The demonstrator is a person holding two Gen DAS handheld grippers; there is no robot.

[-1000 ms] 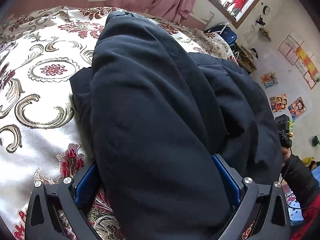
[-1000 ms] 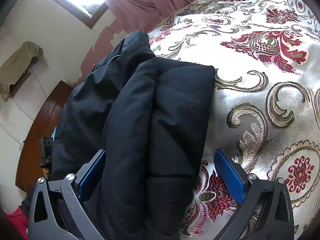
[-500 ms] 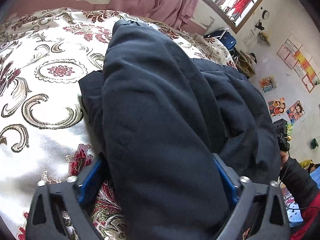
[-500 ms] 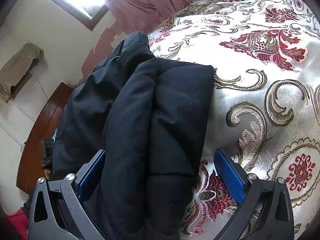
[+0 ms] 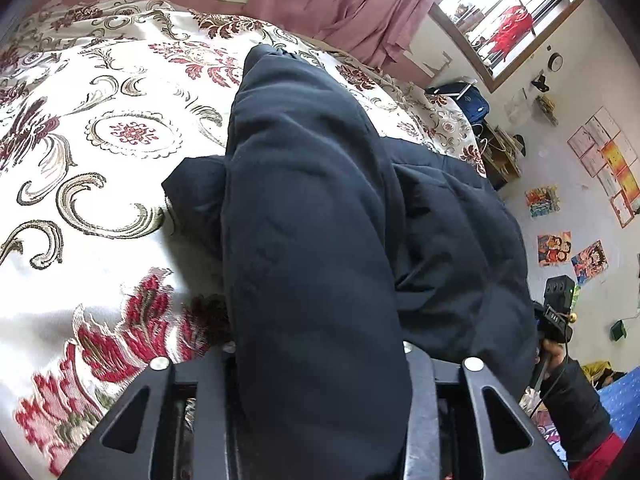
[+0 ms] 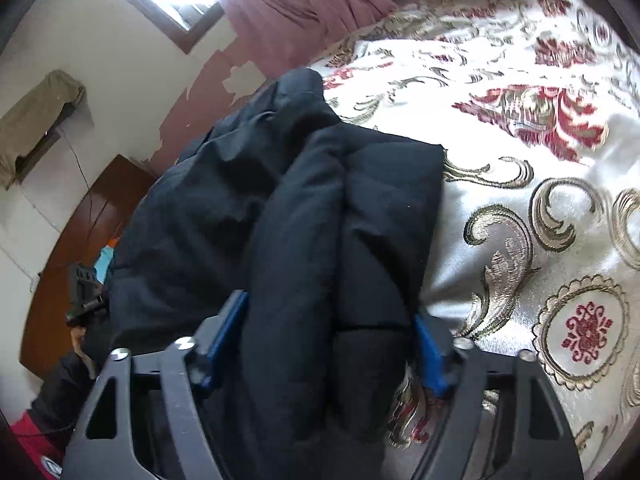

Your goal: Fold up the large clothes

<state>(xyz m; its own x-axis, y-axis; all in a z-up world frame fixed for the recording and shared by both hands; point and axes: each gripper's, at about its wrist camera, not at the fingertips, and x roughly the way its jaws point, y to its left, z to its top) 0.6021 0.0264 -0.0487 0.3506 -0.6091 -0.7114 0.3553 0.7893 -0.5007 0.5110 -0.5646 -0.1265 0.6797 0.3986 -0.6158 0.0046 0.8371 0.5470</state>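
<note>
Both grippers pinch the dark padded coat (image 5: 312,208): left gripper (image 5: 316,350) and right gripper (image 6: 328,336) each clamp a thick fold near the bedspread's (image 5: 80,168) front edge, likely to carry the fold over together.

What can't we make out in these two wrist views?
- Left wrist: the left gripper finger pads, buried in the dark coat.
- Right wrist: the right gripper fingertips, the coat bulges over them.
- Both: the coat's near end, cut off by the bottom edge.
- Right wrist: bedspread pattern, blurred.
</note>
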